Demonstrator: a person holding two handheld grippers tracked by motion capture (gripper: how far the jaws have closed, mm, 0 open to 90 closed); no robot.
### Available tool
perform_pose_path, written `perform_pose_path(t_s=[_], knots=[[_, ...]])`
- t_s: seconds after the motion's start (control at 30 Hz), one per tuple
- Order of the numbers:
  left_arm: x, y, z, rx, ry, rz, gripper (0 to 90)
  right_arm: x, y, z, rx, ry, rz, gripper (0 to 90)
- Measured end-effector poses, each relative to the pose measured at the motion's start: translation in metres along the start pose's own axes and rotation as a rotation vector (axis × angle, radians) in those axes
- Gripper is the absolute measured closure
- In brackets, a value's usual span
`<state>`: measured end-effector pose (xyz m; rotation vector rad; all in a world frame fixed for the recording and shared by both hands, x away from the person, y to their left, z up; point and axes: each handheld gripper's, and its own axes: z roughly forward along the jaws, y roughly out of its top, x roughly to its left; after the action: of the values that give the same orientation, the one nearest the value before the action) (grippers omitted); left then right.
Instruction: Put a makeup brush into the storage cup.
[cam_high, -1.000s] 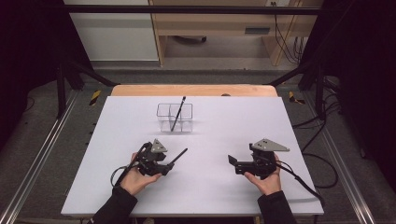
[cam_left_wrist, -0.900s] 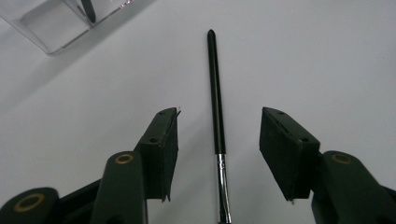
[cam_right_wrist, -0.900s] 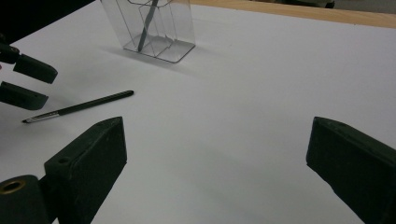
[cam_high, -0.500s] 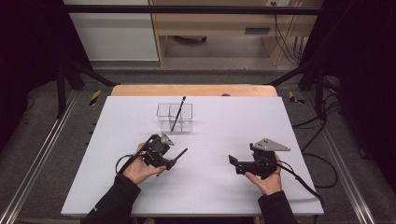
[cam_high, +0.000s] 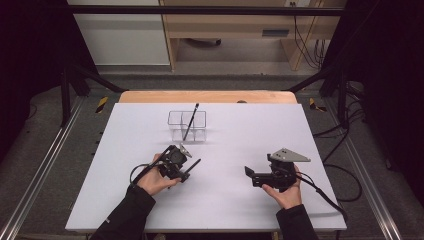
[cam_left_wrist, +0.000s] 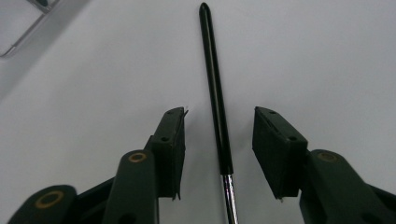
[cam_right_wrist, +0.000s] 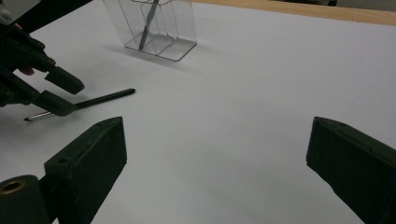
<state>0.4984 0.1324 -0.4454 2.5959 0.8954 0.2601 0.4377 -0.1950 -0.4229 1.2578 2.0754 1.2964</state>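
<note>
High view shows a white table (cam_high: 230, 200) with a clear plastic organizer (cam_high: 187, 126) standing toward its far middle, one black pen (cam_high: 190, 121) leaning upright inside it. Nearer the person, the left gripper (cam_high: 186, 169) hovers low over a second pen (cam_high: 191, 165) that lies flat on the white surface, well short of the organizer. The right gripper (cam_high: 248, 174) is held off to the other side, well apart from both pens, its grey three-cornered plate on top.

Left gripper view looks straight along the lying pen (cam_left_wrist: 215, 93): its black barrel runs away from the camera between the two black jaws, with a chrome section nearest the lens. A strip of white table shows on each side of the barrel, so the pads are not pressing on it. The jaws have just been closing around the pen but remain clear of it, so the left gripper (cam_left_wrist: 218, 140) is unclenched, straddling the pen without gripping it. A corner of the organizer (cam_left_wrist: 28, 23) sits at the upper left.

Right gripper view shows its own jaws spread wide with bare table between them; the right gripper (cam_right_wrist: 217, 149) holds nothing. Farther off, the left gripper (cam_right_wrist: 60, 93) sits over the lying pen (cam_right_wrist: 100, 99), and the organizer (cam_right_wrist: 159, 28) stands beyond it.
</note>
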Motion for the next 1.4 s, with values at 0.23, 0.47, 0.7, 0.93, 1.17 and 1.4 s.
perform_pose_path(t_s=[0.23, 0.47, 0.7, 0.93, 1.17, 1.4], knots=[[-0.0015, 0.0004, 0.0038, 0.038, -0.010, 0.013, 65.3, 0.0001, -0.0003, 0.0006, 0.001, -0.002, -0.001, 5.6], [-0.0020, 0.0006, 0.0040, 0.045, -0.031, -0.003, 74.5, 0.0003, -0.0005, 0.0010, 0.003, -0.001, 0.001, 5.7], [-0.0012, 0.0004, 0.0044, 0.045, -0.035, -0.020, 80.8, 0.0004, -0.0005, 0.0013, 0.003, 0.000, 0.002, 5.6], [-0.0031, 0.0010, 0.0043, 0.051, -0.023, 0.000, 82.9, 0.0007, -0.0005, 0.0014, 0.003, 0.002, 0.004, 5.6], [-0.0036, 0.0012, 0.0043, 0.052, -0.023, 0.021, 83.1, 0.0008, -0.0003, 0.0012, 0.004, 0.002, 0.000, 5.7], [-0.0045, 0.0005, 0.0037, 0.047, -0.017, 0.057, 83.3, 0.0007, -0.0004, 0.0015, 0.006, 0.003, -0.002, 5.8]])
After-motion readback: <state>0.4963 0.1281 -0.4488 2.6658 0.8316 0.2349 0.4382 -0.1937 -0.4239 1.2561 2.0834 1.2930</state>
